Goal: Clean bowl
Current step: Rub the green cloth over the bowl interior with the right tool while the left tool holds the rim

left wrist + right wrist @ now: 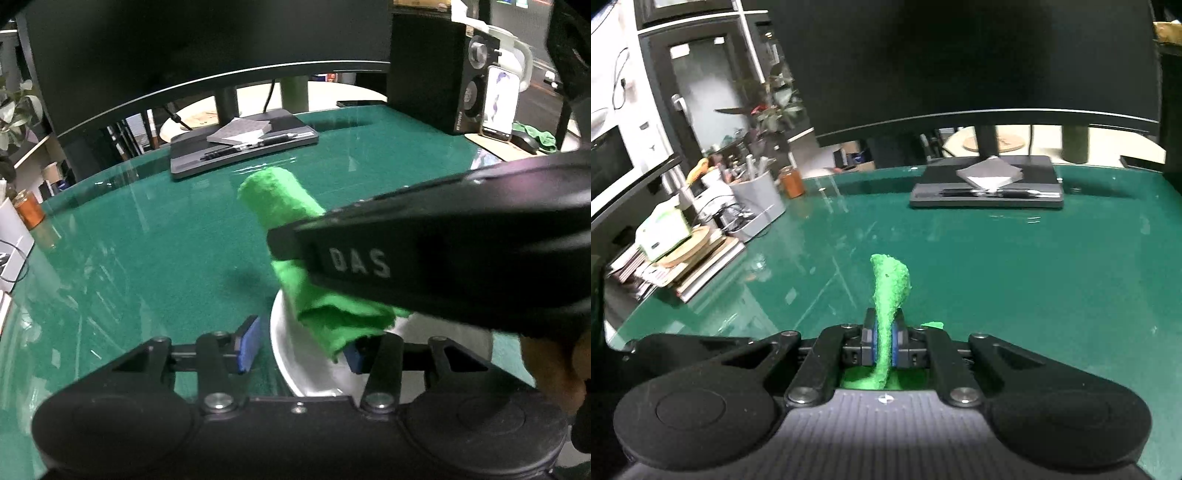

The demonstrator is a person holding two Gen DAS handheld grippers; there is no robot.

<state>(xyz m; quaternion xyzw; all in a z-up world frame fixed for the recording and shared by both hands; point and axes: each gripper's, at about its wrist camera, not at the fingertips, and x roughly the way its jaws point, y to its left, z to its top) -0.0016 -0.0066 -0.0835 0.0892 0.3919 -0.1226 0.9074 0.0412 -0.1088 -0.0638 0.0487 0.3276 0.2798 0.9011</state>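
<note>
Blue fingertips (874,345) of the right gripper (885,347) are clenched on a green cloth (890,284), which rises in a narrow fold above them and bunches below them against the gripper body. Seen from the left wrist, that same gripper (443,258) crosses the picture from the right as a dark bar marked "DAS", with the cloth (280,203) sticking out as a rolled end in front of it and hanging down under it into the white bowl (295,354).

Blue pads (249,343) of the left gripper (301,350) stand apart, one on each side of the bowl's near rim; whether they press the rim or are merely spread around it I cannot tell, since the cloth covers the right pad. The bowl sits on the green desk (147,240) near its front edge, and the right gripper hides the bowl's far side.

Toward the desk's back edge stands a dark monitor (979,59) on a flat gray base (986,192), which carries a gray pad (990,173) and a pen (979,192). At the back right corner are a black speaker (428,81) and a propped phone (498,103), with a second green rag (539,134) beside a mouse (526,142). Along the left edge are a gray pen holder (757,199), an orange jar (792,182), a pile of books (679,266) and a potted plant (775,107).
</note>
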